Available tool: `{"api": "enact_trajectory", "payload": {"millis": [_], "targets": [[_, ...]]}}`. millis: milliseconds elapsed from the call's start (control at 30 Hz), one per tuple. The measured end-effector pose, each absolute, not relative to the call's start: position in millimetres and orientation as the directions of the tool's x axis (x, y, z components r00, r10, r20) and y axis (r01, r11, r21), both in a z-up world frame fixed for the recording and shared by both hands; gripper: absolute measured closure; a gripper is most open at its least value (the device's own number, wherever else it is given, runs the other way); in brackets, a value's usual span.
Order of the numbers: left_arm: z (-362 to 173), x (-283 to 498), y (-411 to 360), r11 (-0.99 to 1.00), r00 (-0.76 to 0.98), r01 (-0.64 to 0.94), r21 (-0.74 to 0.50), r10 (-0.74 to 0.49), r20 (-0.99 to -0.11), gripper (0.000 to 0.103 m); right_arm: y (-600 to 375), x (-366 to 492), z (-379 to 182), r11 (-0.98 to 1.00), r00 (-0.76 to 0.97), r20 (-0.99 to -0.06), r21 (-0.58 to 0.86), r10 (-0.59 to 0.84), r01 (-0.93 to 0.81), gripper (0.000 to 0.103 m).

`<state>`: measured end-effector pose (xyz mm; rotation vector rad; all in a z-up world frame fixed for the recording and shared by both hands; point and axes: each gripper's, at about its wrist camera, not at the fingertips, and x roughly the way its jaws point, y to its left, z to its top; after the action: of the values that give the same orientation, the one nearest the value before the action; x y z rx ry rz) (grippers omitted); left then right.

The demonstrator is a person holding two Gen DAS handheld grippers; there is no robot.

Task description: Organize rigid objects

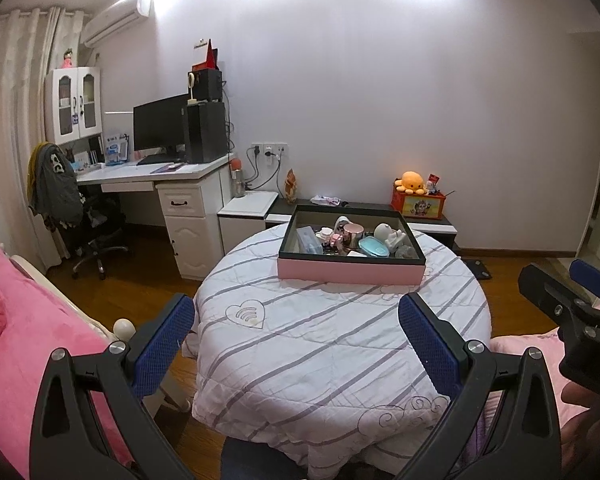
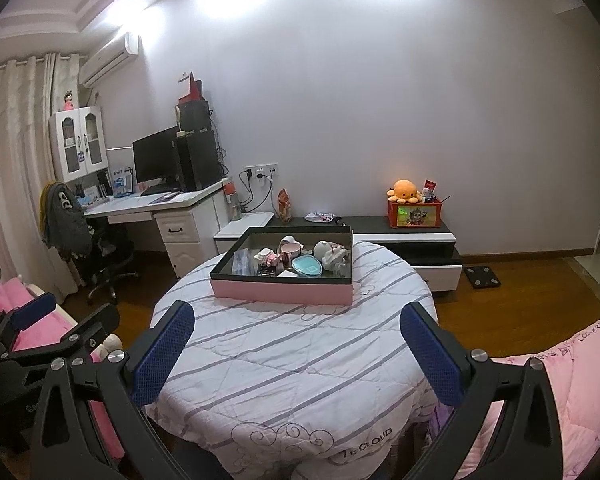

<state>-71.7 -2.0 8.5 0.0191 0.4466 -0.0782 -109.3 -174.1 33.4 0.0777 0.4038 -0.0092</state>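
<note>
A pink-sided box with a dark rim (image 1: 350, 270) (image 2: 280, 294) stands at the far side of a round table under a striped white cloth (image 1: 320, 352) (image 2: 284, 360). Inside lie several small items: a rose-gold cup (image 1: 353, 236) (image 2: 290, 253), a teal oval lid (image 1: 374, 247) (image 2: 308, 267), a white figurine (image 1: 396, 237) (image 2: 334, 256) and a clear case (image 1: 309, 238). My left gripper (image 1: 296, 344) is open over the table's near half, holding nothing. My right gripper (image 2: 296, 350) is open too and holds nothing; it also shows at the right edge of the left wrist view.
A white desk (image 1: 156, 174) with a monitor and an office chair (image 1: 96, 232) stands at the left. A low black-and-white cabinet (image 2: 404, 236) with an orange plush and a red box runs behind the table. Pink bedding (image 1: 16, 344) (image 2: 572, 392) flanks both sides.
</note>
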Motion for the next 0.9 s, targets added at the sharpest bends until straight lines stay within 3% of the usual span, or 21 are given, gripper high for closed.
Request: {"api": "enact_trajectory", "payload": {"millis": [900], "targets": [[10.3,-74.7,1.8,0.995,0.886,0.103,-0.006,-0.095,-0.453,0.000,-169.8,-108.7,28.8,0.998,0.915,-0.403,0.066,0.009,0.019,0.000]]}}
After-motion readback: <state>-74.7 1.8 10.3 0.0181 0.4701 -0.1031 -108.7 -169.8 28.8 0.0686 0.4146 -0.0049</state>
